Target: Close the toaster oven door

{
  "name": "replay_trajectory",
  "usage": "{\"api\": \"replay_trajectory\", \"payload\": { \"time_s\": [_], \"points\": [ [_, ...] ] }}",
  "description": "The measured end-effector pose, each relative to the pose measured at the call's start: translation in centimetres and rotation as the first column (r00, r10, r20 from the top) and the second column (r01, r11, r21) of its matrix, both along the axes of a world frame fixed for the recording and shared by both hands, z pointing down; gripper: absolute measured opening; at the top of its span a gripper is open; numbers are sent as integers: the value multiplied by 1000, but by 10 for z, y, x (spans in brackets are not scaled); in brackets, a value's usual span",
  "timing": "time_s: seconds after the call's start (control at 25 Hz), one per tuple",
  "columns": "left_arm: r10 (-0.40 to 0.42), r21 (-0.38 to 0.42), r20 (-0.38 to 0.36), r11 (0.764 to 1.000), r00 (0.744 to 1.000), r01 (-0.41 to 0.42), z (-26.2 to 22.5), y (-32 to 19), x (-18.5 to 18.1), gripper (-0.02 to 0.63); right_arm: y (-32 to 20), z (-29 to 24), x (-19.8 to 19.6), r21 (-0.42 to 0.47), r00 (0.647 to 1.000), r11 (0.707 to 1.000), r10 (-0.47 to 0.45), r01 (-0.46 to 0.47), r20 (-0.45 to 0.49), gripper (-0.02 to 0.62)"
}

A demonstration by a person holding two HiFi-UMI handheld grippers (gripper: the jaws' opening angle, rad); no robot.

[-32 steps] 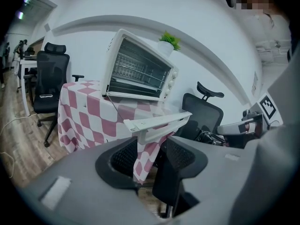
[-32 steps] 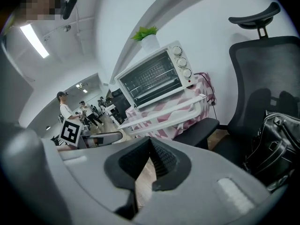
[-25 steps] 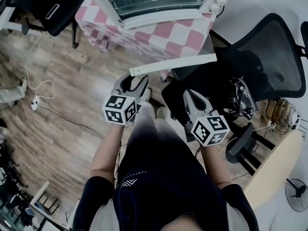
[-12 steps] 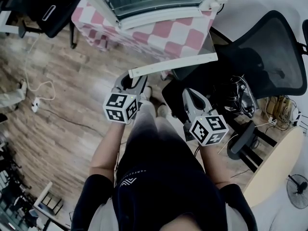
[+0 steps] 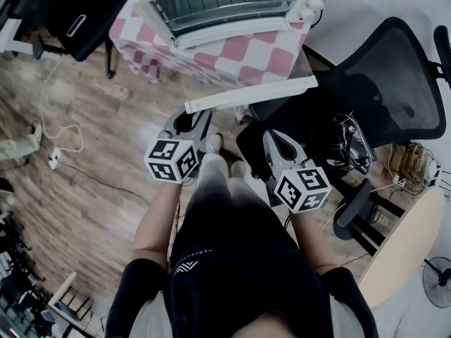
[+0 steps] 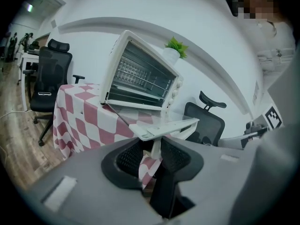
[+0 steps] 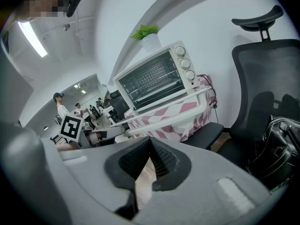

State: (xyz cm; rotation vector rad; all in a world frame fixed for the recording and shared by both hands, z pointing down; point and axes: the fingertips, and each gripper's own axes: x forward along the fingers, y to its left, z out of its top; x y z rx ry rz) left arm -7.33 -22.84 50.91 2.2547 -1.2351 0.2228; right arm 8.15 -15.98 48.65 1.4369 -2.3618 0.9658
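The white toaster oven (image 5: 225, 2) stands on a table with a pink-and-white checked cloth (image 5: 239, 55). Its glass door hangs open towards me, with the white handle bar (image 5: 250, 94) along its front edge. My left gripper (image 5: 192, 118) is at the bar's left end. In the left gripper view its jaws are closing around the handle's white end post (image 6: 156, 146), with a small gap still beside the left pad. My right gripper (image 5: 273, 141) hovers below the handle (image 7: 168, 114), apart from it, shut with nothing in it.
A black mesh office chair (image 5: 394, 83) stands close on the right, with a black bag (image 5: 349, 143) on a seat below it. Another dark chair (image 5: 77, 9) is at the upper left. A white cable (image 5: 53, 129) lies on the wooden floor.
The left gripper's jaws have narrowed around the left end of the door handle. The right gripper has hardly moved.
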Motion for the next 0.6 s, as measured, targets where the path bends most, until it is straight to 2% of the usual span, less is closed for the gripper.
{"api": "replay_trajectory", "payload": {
  "time_s": [0.4, 0.6],
  "points": [
    [-2, 6, -107, 1000, 994, 3, -35, -7, -6, 140, -24, -22, -17, 62, 998, 996, -59, 58, 8, 3],
    [10, 35, -126, 999, 992, -5, -55, -14, -9, 140, -39, -35, -30, 95, 995, 991, -99, 97, 9, 4]
  ]
}}
